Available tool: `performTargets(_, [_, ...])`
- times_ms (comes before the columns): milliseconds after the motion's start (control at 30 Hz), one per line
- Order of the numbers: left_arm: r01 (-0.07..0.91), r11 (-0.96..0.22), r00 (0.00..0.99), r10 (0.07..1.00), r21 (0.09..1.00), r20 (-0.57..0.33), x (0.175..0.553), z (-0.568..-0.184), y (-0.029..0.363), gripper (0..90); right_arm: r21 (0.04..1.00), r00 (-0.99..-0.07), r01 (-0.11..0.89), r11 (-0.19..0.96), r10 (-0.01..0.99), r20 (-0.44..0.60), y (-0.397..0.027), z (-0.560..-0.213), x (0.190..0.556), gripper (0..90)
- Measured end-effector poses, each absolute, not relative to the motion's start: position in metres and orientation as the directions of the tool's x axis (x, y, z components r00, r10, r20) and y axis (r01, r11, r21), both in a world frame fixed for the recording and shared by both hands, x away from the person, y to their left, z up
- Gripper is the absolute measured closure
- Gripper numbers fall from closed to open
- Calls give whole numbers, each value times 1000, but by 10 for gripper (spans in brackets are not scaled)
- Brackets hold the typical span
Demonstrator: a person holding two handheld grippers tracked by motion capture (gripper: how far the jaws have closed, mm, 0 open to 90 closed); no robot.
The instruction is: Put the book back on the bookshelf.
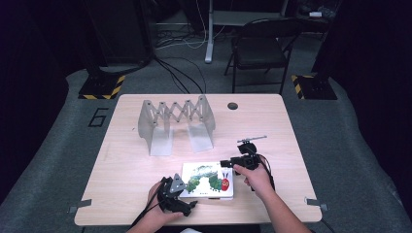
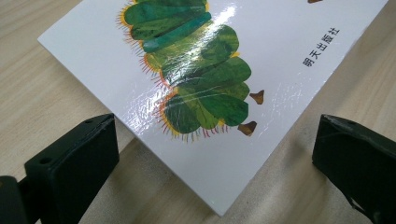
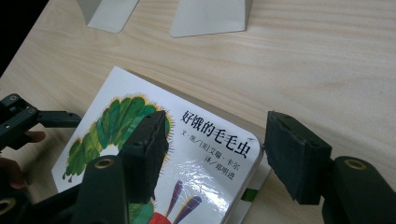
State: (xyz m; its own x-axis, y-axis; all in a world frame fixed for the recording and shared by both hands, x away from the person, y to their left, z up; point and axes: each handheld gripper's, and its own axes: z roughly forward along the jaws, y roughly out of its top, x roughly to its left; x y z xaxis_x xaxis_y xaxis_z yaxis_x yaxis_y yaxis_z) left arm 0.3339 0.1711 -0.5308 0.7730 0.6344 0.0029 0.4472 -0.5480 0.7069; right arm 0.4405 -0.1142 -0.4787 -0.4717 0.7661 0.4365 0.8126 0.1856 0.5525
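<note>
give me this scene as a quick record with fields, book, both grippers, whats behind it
book: picture book with a green caterpillar cover, flat near the table's front edge
left hand-held gripper: open, jaws either side of the book's near corner, not pressing it
right hand-held gripper: open, jaws astride the book's far corner by the title
behind: grey expanding book rack, nothing in it

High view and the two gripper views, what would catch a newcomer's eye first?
The white picture book with its green caterpillar lies flat at the table's near edge. The left gripper at its near left corner and the right gripper at its far right corner both stand open. Behind it stands a grey accordion book rack.
</note>
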Motion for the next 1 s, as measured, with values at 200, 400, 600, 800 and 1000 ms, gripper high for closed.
performTargets(200, [458, -529, 749, 663, 715, 10, 334, -532, 170, 3, 557, -473, 812, 172, 754, 456, -114, -473, 437, 392])
performTargets(400, [472, -521, 731, 682, 711, 14, 333, -531, 169, 0, 563, -477, 808, 172, 753, 454, -113, -467, 433, 392])
performTargets(600, [482, -515, 718, 696, 709, 18, 333, -531, 170, 0, 586, -497, 791, 176, 742, 449, -111, -462, 429, 392])
performTargets(800, [499, -502, 697, 717, 706, 17, 334, -530, 171, 4, 589, -510, 787, 185, 731, 453, -108, -459, 426, 393])
performTargets(1000, [478, -523, 701, 711, 706, 51, 333, -528, 171, 14, 583, -507, 791, 188, 734, 452, -107, -461, 427, 393])
